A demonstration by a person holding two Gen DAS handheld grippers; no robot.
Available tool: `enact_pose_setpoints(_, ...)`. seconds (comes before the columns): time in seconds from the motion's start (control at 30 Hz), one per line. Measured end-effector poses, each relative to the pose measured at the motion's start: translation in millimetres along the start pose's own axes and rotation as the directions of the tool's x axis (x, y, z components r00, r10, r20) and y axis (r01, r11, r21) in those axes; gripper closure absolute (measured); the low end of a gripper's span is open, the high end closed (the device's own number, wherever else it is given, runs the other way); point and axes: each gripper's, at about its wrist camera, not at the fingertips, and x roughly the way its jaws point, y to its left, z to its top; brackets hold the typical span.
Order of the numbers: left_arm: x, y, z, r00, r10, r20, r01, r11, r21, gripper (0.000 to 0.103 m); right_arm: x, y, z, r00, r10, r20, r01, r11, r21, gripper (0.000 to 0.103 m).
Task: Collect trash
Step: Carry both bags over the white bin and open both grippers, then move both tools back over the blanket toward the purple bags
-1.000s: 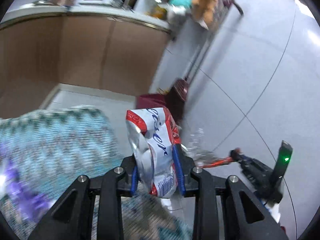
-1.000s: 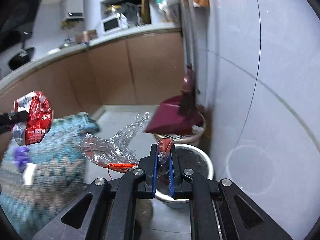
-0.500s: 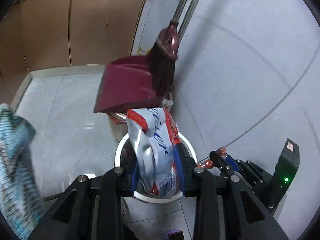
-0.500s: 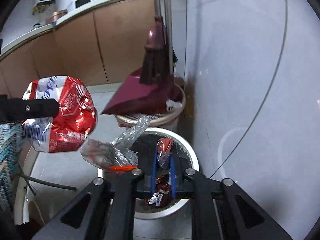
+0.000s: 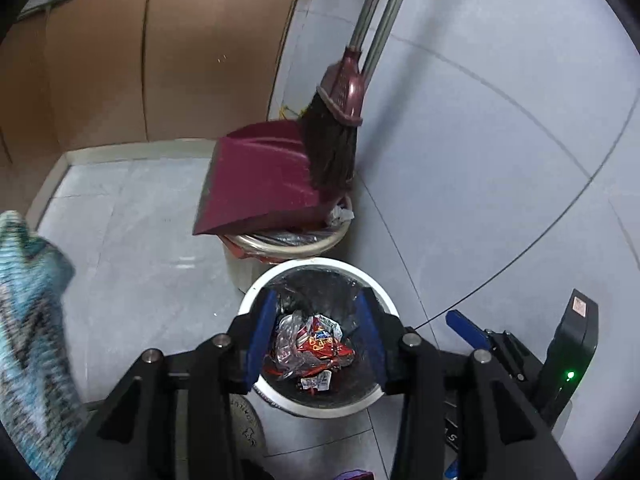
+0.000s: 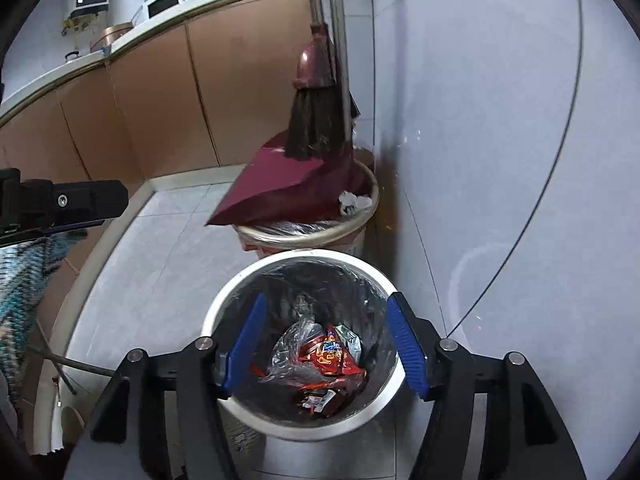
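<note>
From the left wrist, the left tool (image 5: 316, 334) hangs over the white wastebasket (image 5: 256, 288), pointing down into it, its blue pads spread wide with nothing between them. The crumpled wrappers (image 5: 312, 350) lie at the bottom of the liner. Only this view catches the right tool's black body with a green light (image 5: 570, 376) at the right edge.

From the right wrist, the right tool (image 6: 324, 344) also points down over the wastebasket (image 6: 224, 300), pads well apart and empty, wrappers (image 6: 320, 356) below. Here the left tool (image 6: 64, 202) shows side-on at left. Behind, a maroon dustpan (image 6: 288, 184) and broom (image 6: 314, 120) rest on a second bin (image 6: 352, 228).
</note>
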Motion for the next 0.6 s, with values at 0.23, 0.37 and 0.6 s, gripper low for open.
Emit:
enact_pose_setpoints(0.23, -78.2, -5.9, -20.1, 0.992, 0.052, 0.114, -0.053, 0.999, 0.005, 0.061, -74.4, 22.1, 5.0, 0.997, 0.033, 0.071, -0.031, 0.999, -0.03, 0.034)
enact_pose_setpoints(0.37, -127.7, -8.9, -38.0, 0.978, 0.095, 0.186, -0.1, 0.995, 0.017, 0.056, -124.6, 35.3, 4.6, 0.993, 0.051, 0.11, -0.045, 0.998, -0.053, 0.032)
enact_pose_setpoints(0.6, -207.3, -10.0, -66.7, 0.943, 0.174, 0.283, -0.186, 0.982, 0.014, 0.05, -198.5, 66.0, -0.8, 0.978, 0.111, 0.177, -0.091, 0.989, -0.119, 0.028)
